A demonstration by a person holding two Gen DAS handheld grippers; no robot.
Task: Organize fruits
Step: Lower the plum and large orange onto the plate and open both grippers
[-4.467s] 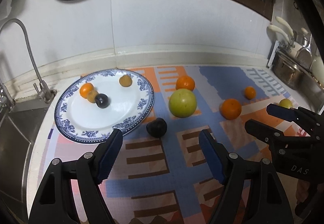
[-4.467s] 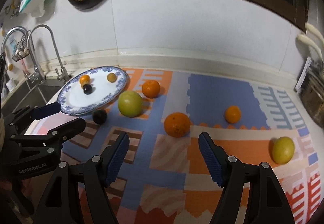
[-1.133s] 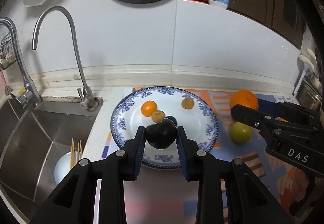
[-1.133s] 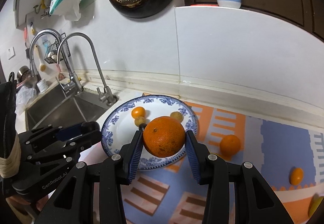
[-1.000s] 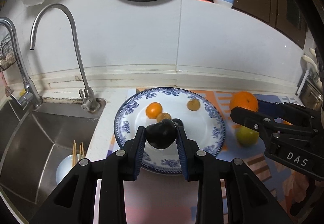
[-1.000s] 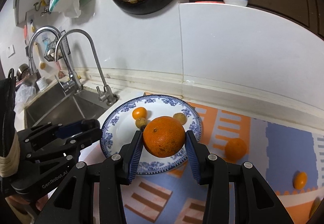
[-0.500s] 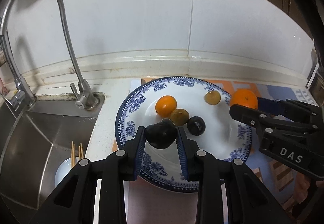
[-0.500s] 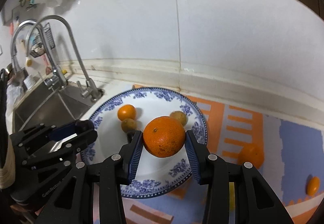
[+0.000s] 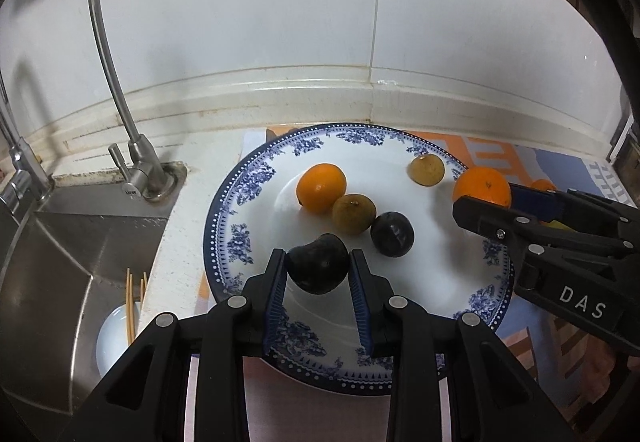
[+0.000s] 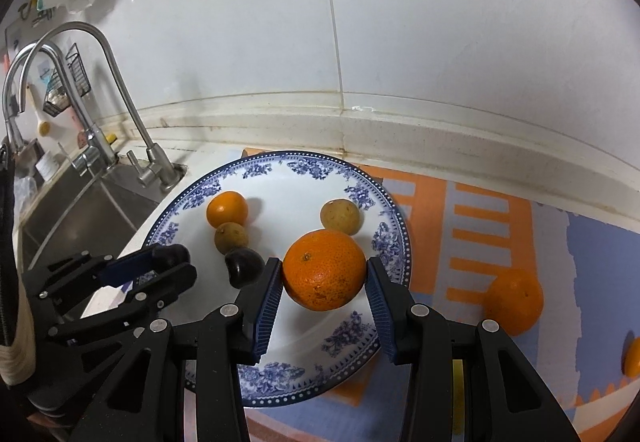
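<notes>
My left gripper (image 9: 318, 269) is shut on a dark plum (image 9: 319, 268) and holds it low over the near left part of the blue-and-white plate (image 9: 228, 210). My right gripper (image 10: 323, 278) is shut on a large orange (image 10: 324, 269) over the plate's right side (image 10: 394, 238). On the plate lie a small orange (image 9: 321, 187), two brown-yellow fruits (image 9: 353, 213) (image 9: 426, 170) and another dark plum (image 9: 391, 233). In the left wrist view the right gripper (image 9: 486, 202) holds the orange (image 9: 481, 186) at the plate's right rim.
A steel sink (image 9: 48, 262) with a tap (image 9: 116, 94) lies left of the plate; a small bowl with chopsticks (image 9: 116, 326) sits in it. Two more oranges (image 10: 514, 300) (image 10: 633, 357) lie on the patterned mat (image 10: 480, 218) at right. The tiled wall stands close behind.
Both grippers have moved forward and down over the plate with their fruits still held. The plate now looks larger and closer in both views.
</notes>
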